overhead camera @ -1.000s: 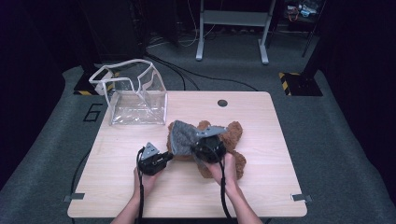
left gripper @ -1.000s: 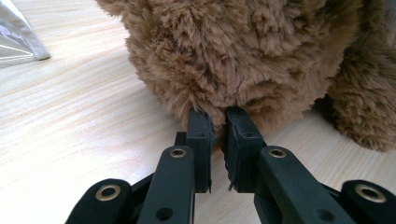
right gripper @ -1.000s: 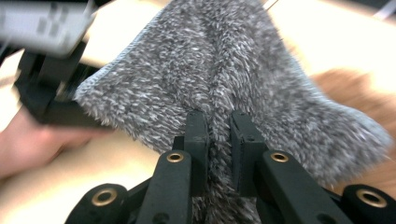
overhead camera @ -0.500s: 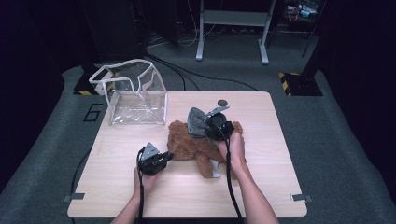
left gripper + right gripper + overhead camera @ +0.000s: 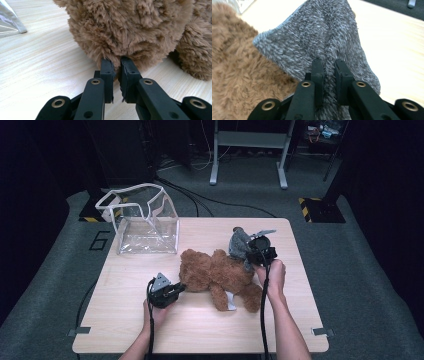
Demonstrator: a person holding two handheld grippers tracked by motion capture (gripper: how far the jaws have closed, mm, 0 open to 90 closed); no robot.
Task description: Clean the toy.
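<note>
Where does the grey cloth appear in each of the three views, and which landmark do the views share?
High view: the grey cloth is right of centre, on the far side of the brown teddy bear.
Left gripper view: I cannot find the cloth here; the bear's fur is there.
Right gripper view: centre, pinched between the right gripper jaws.
Shared landmark: the teddy bear.

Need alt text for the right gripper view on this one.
The right gripper has its two black fingers shut on a fold of fluffy grey cloth. A brown teddy bear lies at the left, on a pale wooden table.
</note>
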